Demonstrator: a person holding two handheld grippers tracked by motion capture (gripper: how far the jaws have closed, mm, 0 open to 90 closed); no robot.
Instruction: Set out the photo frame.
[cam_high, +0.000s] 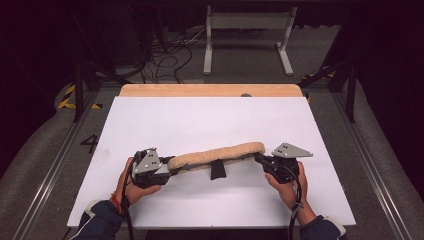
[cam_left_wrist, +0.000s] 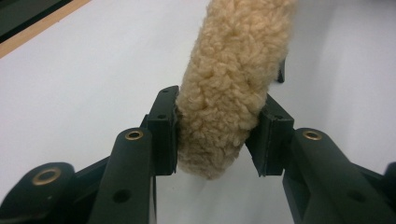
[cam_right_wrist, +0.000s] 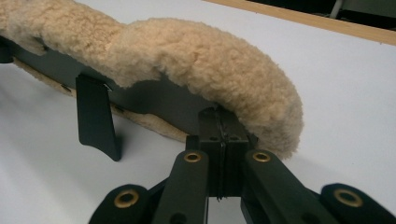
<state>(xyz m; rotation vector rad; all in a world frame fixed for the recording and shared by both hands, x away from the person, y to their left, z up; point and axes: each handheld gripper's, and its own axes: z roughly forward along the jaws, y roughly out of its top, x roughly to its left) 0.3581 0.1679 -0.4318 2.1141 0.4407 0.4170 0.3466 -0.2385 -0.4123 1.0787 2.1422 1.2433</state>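
Across the lower middle of the high view, a long fleece-covered pad (cam_high: 216, 154) is stretching from lower left up to the right, suspended between the two grippers over the white table (cam_high: 210, 117). The left gripper (cam_high: 170, 167) is squeezing the pad's woolly left end; in the left gripper view its pads are pressing into the pile at both sides, in the centre of the frame. The right gripper (cam_high: 258, 158) is clamping flat on the thin dark backing under the fleece at the pad's right end, its jaws standing together with just that layer between them, low in the middle of the right gripper view. A short black strap (cam_high: 217, 170) is hanging from the pad's underside near its middle.

Judging by the way it is sagging and curving, the pad is behaving as a light, limp thing: soft, compressible, not fragile. The fleece is likely giving under pressure, so a grip there is feeling spongy and could creep. The dark backing edge is looking like the firmer hold, and holding both ends is keeping the pad from folding.
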